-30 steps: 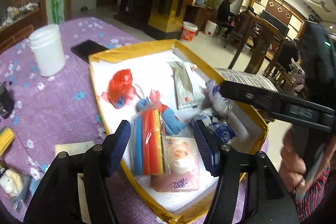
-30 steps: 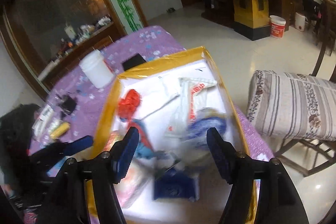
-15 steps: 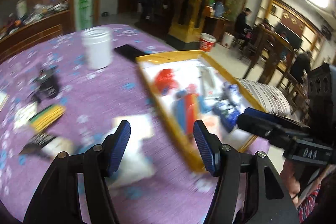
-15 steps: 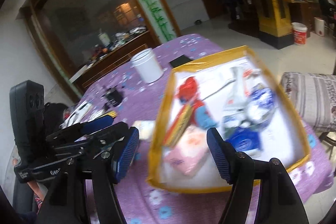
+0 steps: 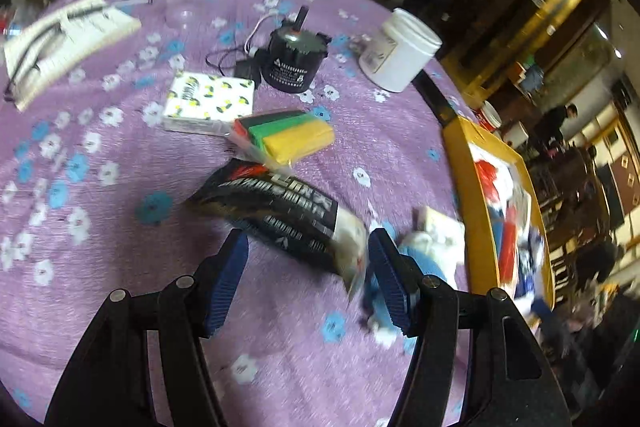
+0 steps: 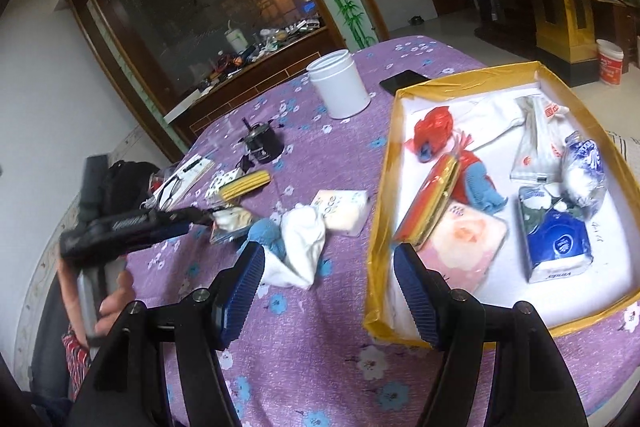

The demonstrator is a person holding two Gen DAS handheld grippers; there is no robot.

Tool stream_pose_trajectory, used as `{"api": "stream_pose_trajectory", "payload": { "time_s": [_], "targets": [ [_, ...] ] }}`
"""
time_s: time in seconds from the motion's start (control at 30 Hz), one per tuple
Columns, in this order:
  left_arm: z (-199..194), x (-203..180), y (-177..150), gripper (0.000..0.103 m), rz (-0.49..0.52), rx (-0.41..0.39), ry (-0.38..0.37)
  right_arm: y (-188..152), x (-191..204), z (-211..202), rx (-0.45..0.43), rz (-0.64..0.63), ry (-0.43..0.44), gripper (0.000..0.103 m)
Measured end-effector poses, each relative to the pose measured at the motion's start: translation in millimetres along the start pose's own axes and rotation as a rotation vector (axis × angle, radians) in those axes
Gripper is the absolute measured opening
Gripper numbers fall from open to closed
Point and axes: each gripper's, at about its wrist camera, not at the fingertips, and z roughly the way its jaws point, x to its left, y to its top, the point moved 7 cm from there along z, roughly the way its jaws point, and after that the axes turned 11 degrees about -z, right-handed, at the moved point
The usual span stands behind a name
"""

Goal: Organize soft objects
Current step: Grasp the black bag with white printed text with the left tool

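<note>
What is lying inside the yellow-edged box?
Inside the yellow-edged box: red plastic bag, pink tissue pack, blue tissue pack, blue-white bag. Anything beneath them is covered.

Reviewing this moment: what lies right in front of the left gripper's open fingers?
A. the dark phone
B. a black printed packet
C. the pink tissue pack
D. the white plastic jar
B: in the left wrist view the black printed packet lies on the purple tablecloth just ahead of the left gripper, untouched.
</note>
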Motion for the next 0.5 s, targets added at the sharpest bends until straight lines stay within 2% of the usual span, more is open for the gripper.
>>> {"api": "stream_pose_trajectory", "payload": {
  "time_s": [0.1,0.2,0.27,0.33,0.4,0.5],
  "targets": [
    [25.4,0.0,7.2,0.061,-0.063,0.045,0.041,-3.3,1.3,-1.1,0.001,-0.009,0.002,0.07],
    [44.7,-2.1,10.4,0.061,-0.074,0.076,0.075,-5.5,-0.1,-4.1,-0.004,-0.01,0.007,0.07],
    [52.5,-6.0,10.9,0.061,-0.049,0.078,0.088,-6.9,-1.4,-4.4,-0.001,-0.005,0.006,0.07],
    [54.3,-6.5,11.3,0.053,-0.014,0.062,0.111,-8.3,-1.4,-2.6,0.006,-0.004,0.014,0.07],
    [49.0,-5.0,9.6,0.045,0.014,0.058,0.098,-8.8,0.3,0.5,0.018,-0.005,0.02,0.069],
    [32.3,1.5,1.9,0.044,0.078,0.034,0.107,-8.5,7.4,6.6,0.032,-0.014,0.036,0.069]
  ]
}}
